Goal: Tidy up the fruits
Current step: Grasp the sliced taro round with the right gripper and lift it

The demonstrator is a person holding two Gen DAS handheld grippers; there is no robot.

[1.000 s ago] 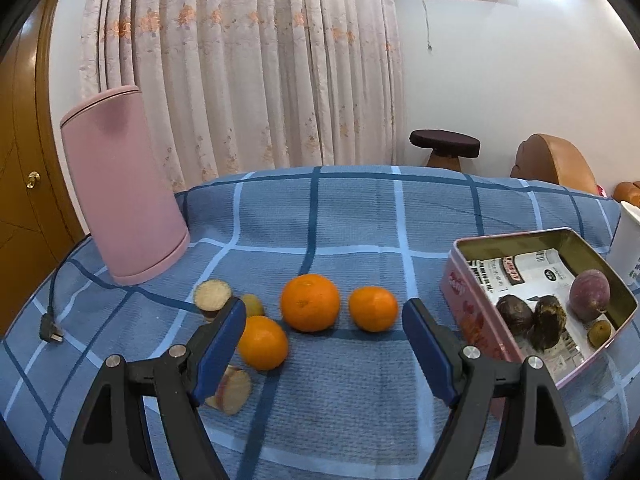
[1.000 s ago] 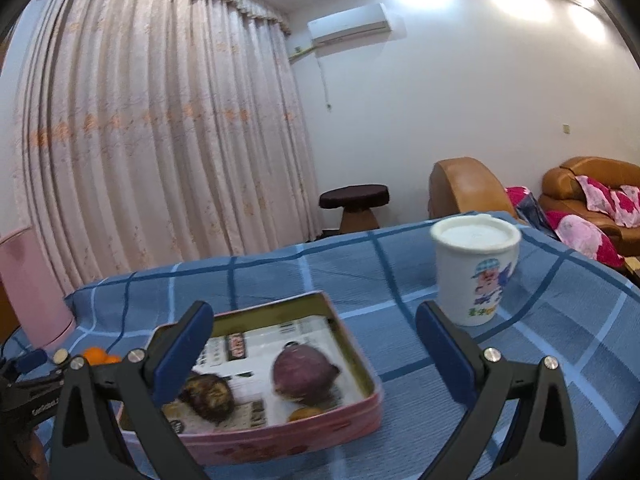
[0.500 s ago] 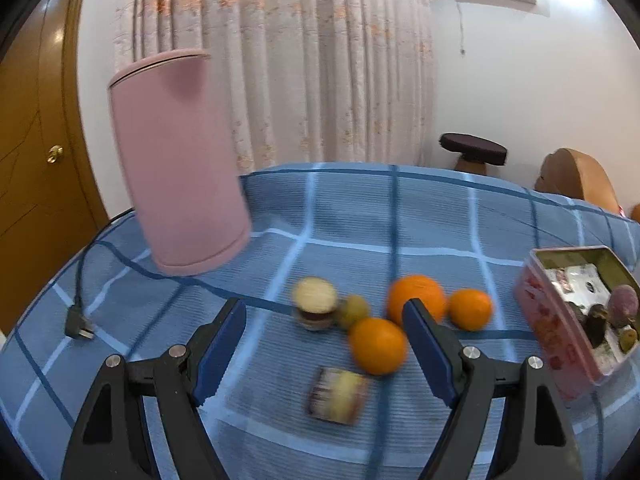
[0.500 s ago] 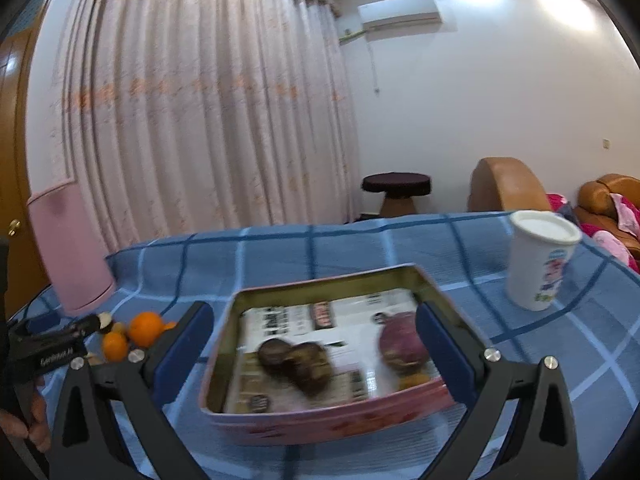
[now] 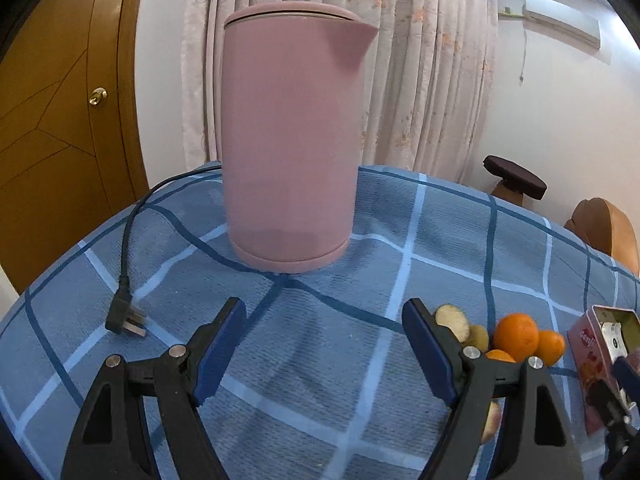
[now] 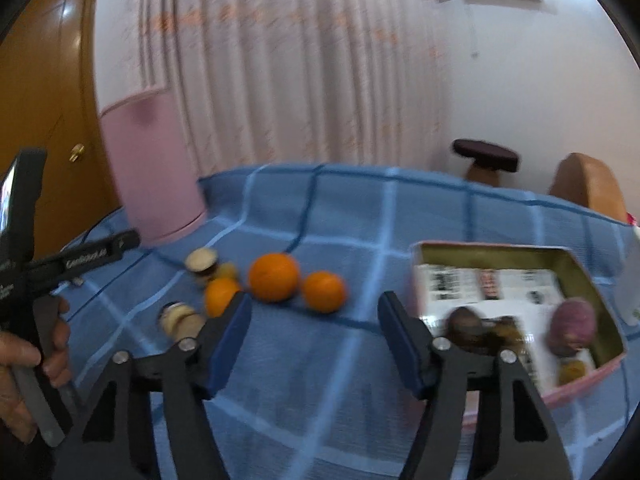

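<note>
Two low wrist views over one checked tablecloth, shared pink kettle.

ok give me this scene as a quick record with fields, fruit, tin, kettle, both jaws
loose fruit: three oranges in a cluster on the blue checked cloth
tin: pink, open, holds a purple fruit and dark fruits
kettle: pink, upright, plug lying loose
left gripper: jaws open, nothing between
right gripper: jaws have just been closing, nothing between
</note>
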